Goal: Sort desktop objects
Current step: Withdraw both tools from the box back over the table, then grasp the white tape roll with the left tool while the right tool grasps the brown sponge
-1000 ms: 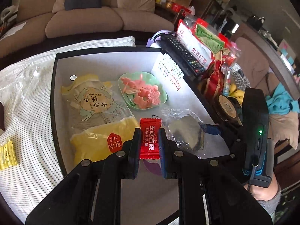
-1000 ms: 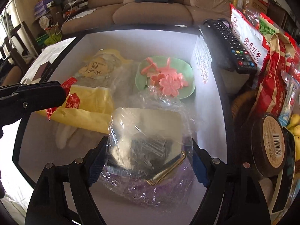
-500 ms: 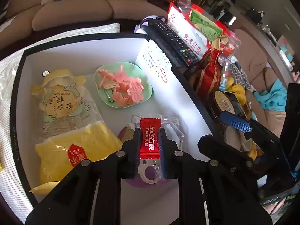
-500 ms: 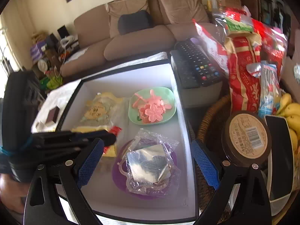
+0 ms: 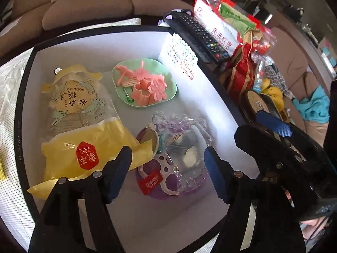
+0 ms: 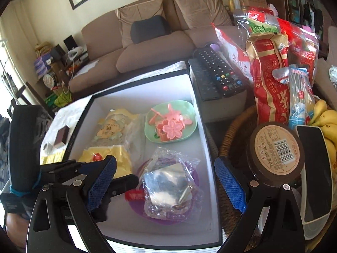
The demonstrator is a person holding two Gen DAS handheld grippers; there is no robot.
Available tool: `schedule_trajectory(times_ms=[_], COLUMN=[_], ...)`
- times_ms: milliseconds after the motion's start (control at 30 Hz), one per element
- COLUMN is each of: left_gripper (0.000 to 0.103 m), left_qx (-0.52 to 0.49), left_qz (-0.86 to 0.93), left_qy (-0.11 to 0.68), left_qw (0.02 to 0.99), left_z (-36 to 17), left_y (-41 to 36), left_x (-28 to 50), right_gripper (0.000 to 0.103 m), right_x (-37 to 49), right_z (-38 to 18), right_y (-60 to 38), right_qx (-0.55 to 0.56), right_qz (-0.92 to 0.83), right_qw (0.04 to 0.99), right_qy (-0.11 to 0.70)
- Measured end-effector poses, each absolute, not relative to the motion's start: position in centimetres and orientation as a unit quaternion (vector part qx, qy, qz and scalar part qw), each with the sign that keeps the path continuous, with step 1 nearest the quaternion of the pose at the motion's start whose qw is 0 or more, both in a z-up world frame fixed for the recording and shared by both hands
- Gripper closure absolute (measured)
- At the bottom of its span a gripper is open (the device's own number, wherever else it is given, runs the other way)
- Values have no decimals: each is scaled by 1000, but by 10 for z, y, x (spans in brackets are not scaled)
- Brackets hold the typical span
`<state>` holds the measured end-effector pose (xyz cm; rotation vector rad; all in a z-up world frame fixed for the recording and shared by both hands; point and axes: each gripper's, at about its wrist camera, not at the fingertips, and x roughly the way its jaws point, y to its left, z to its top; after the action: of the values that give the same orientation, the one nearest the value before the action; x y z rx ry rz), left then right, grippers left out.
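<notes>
A white box with a black rim (image 5: 63, 40) holds the sorted things. A red candy wrapper (image 5: 152, 181) lies on the purple dish (image 5: 168, 187), beside a clear plastic bag (image 5: 185, 145) of small items. My left gripper (image 5: 168, 168) is open and empty just above the candy. My right gripper (image 6: 165, 181) is open and empty, raised over the box's near right side; the clear bag (image 6: 168, 187) and the candy (image 6: 133, 196) show below it. A green dish (image 5: 145, 84) holds pink plastic pieces. Yellow snack bags (image 5: 84, 147) lie on the left.
Remote controls (image 6: 219, 73) lie on a grey block right of the box. Red snack bags (image 6: 271, 71), a round brown lid (image 6: 276, 149), bananas (image 6: 326, 122) and a wicker basket (image 6: 229, 130) crowd the right. A sofa (image 6: 151, 48) stands behind. A striped cloth (image 5: 12, 130) lies left.
My left gripper opened and let the red candy go onto the purple dish. My right gripper, which had let go of the clear bag, has lifted up and back.
</notes>
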<state>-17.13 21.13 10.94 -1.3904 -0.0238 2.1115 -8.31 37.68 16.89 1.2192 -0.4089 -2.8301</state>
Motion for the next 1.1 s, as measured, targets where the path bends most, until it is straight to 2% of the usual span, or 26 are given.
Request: schedule_trajectory(times_ms=[133, 300, 367, 467, 567, 833, 1000, 1100], left_gripper=[34, 21, 15, 13, 3, 2, 2, 2], left_qx=[-486, -459, -457, -463, -473, -474, -444, -438], left_qz=[825, 847, 853, 865, 870, 871, 886, 891], left_qy=[14, -23, -9, 11, -27, -129, -117, -103], left_qw=[287, 269, 250, 193, 139, -18, -58, -61], left_z=[137, 163, 163, 155, 139, 99, 101, 94], left_y=[177, 92, 54, -12, -91, -264, -312, -322], left_x=[-163, -163, -164, -165, -163, -162, -178, -200], right_gripper=[6, 4, 0, 0, 0, 0, 0, 0], right_x=[-81, -84, -85, -86, -88, -106, -135, -166], right_z=[174, 175, 175, 175, 176, 183, 190, 185], right_y=[369, 343, 332, 310, 283, 179, 103, 59], right_qx=[383, 387, 390, 395, 399, 413, 411, 416], right_qz=[-913, -913, -911, -909, -907, -896, -887, -882], right_qw=[34, 56, 67, 87, 108, 166, 208, 222], right_qy=[-135, -115, -115, -98, -79, -1, 22, 3])
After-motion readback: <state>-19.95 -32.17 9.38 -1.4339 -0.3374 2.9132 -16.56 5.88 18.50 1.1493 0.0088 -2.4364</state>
